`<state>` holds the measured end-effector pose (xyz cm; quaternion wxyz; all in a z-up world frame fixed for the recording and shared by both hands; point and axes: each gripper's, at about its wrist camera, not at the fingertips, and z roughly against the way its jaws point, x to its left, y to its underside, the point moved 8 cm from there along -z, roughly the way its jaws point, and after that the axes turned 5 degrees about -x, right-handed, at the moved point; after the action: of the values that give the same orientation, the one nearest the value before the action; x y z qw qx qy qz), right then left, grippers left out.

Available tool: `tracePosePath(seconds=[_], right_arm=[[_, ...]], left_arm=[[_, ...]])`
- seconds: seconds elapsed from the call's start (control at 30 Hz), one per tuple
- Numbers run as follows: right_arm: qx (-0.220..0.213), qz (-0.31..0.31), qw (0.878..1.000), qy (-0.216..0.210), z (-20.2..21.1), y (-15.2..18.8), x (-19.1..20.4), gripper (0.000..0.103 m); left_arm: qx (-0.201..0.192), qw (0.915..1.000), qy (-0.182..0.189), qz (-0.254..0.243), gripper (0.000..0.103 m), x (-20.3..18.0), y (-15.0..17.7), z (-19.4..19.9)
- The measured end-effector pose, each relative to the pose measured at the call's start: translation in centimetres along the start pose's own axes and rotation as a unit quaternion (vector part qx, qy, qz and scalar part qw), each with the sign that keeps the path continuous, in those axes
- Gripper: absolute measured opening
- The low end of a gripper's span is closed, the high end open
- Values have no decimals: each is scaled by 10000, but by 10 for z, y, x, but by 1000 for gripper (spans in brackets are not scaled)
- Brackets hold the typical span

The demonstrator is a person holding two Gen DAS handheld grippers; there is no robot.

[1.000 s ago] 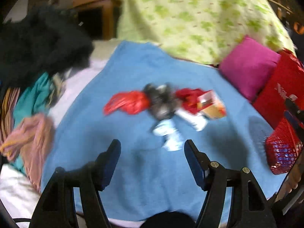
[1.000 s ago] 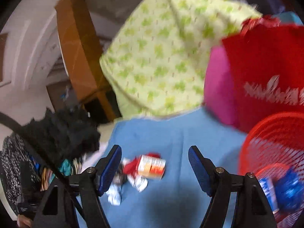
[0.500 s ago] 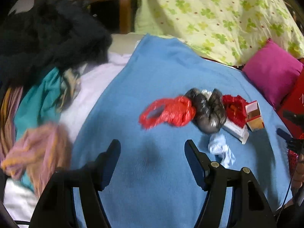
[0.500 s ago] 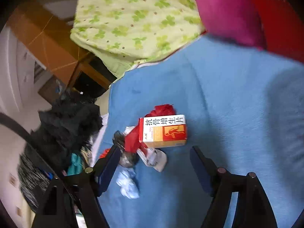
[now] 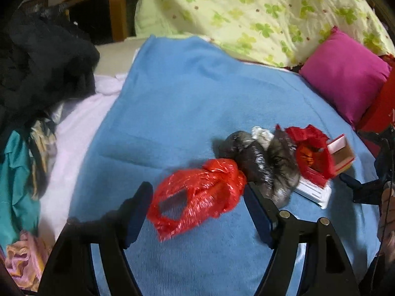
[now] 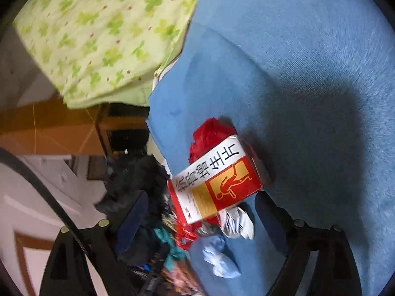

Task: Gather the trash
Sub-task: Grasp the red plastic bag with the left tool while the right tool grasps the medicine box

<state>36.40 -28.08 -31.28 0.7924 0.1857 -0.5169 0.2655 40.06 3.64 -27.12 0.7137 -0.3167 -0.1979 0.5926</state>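
Red-and-white box (image 6: pixel 217 180) reads 抗骨增生片.

Left gripper (image 5: pixel 197 209) jaws spread wide, angled down and forward. Right gripper (image 6: pixel 201 218) also wide open, rolled sideways, nothing between pads.
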Motion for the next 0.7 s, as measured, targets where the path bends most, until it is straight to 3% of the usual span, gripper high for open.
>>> tracePosePath(seconds=[0.17,0.43,0.5,0.57,0.7], right_arm=[[-54,-609,9980,159,-4,-18,-15,91],[87,-573,9973,454,-15,-19,-17,91],[94,-524,9974,489,-14,-17,-18,90],[186,-505,9969,581,-17,-14,-20,82],[415,-565,9966,426,-20,-5,-22,71]], left_arm=[[316,9994,97,-78,76,-5,6,-25],[513,9984,227,-70,76,-18,15,-41],[517,9984,221,-50,62,-21,18,-42],[567,9981,245,-4,54,-25,23,-42],[481,9986,211,-35,49,-28,26,-34]])
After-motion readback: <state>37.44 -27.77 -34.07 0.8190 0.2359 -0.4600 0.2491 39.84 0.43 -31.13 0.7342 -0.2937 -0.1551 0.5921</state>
